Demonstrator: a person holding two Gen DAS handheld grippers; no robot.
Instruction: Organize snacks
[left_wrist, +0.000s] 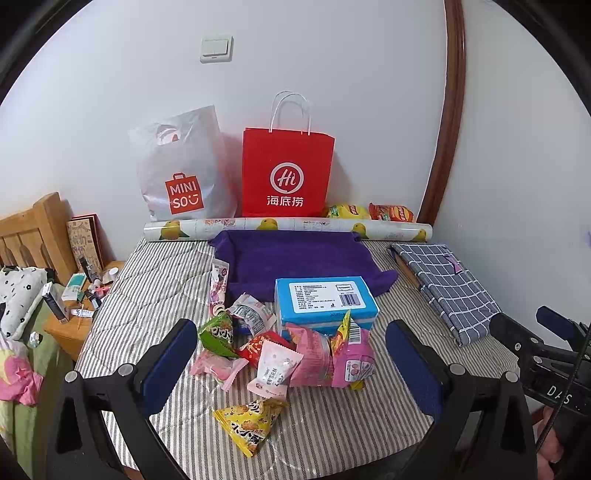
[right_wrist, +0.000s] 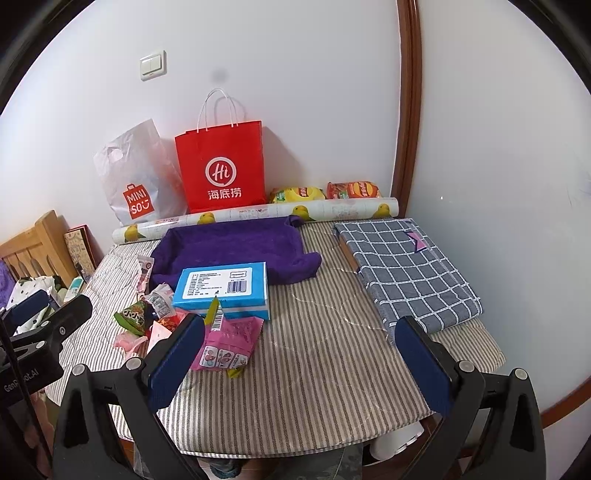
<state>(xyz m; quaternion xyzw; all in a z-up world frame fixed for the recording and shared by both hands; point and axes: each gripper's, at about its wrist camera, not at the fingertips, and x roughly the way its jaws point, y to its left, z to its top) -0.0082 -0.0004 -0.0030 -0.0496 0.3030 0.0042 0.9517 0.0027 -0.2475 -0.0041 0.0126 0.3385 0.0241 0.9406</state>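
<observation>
A pile of small snack packets lies on the striped table: a yellow triangular packet (left_wrist: 248, 424), a green one (left_wrist: 218, 334), a pink bag (left_wrist: 328, 356) and a pale pink sachet (left_wrist: 275, 369). A blue box (left_wrist: 325, 301) stands behind them, in front of a purple cloth tray (left_wrist: 295, 258). My left gripper (left_wrist: 291, 365) is open and empty, hovering over the pile. My right gripper (right_wrist: 301, 365) is open and empty over bare table, right of the pink bag (right_wrist: 229, 343) and blue box (right_wrist: 223, 288).
A red paper bag (left_wrist: 286, 173) and a white Miniso bag (left_wrist: 181, 173) lean on the back wall behind a rolled lemon-print sheet (left_wrist: 288, 226). Two chip bags (left_wrist: 369, 212) lie behind the roll. A folded checked cloth (right_wrist: 406, 269) lies at the right. A cluttered nightstand (left_wrist: 77, 295) stands at the left.
</observation>
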